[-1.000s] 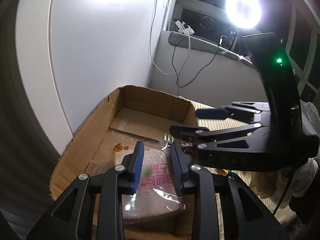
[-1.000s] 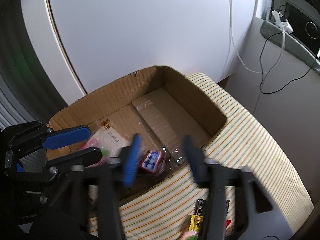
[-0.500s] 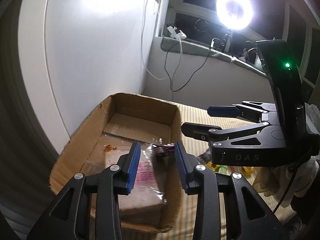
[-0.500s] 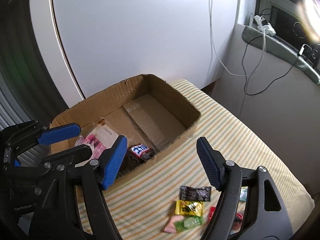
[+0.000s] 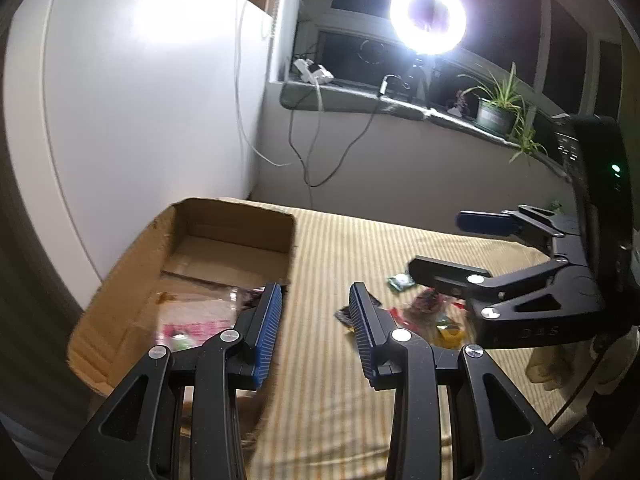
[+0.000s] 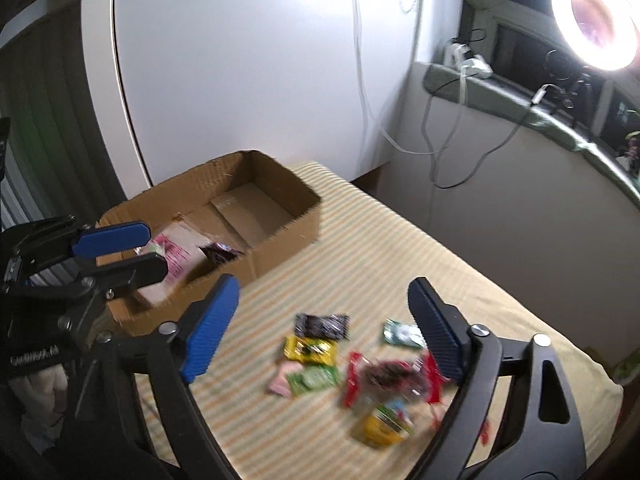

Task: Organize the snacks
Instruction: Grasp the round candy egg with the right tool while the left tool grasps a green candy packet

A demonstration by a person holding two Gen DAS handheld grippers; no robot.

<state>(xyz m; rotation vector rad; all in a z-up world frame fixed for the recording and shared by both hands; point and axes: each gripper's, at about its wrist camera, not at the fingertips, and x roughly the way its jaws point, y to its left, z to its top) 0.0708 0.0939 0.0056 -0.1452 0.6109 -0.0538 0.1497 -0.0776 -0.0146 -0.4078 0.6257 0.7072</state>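
Currently the right gripper (image 6: 320,312) is seen with jaws opening wide, nothing between them, above loose snack packets (image 6: 356,368) scattered on the striped cloth (image 6: 400,248) at lower centre of its frame. The left gripper (image 5: 316,312) is parted and empty, over the near edge of the cardboard box (image 5: 132,272) at left. Inside the box a pink-printed packet (image 6: 176,252) and a dark wrapper (image 6: 220,252) are lying. A ring light (image 5: 428,16) glares at upper right.
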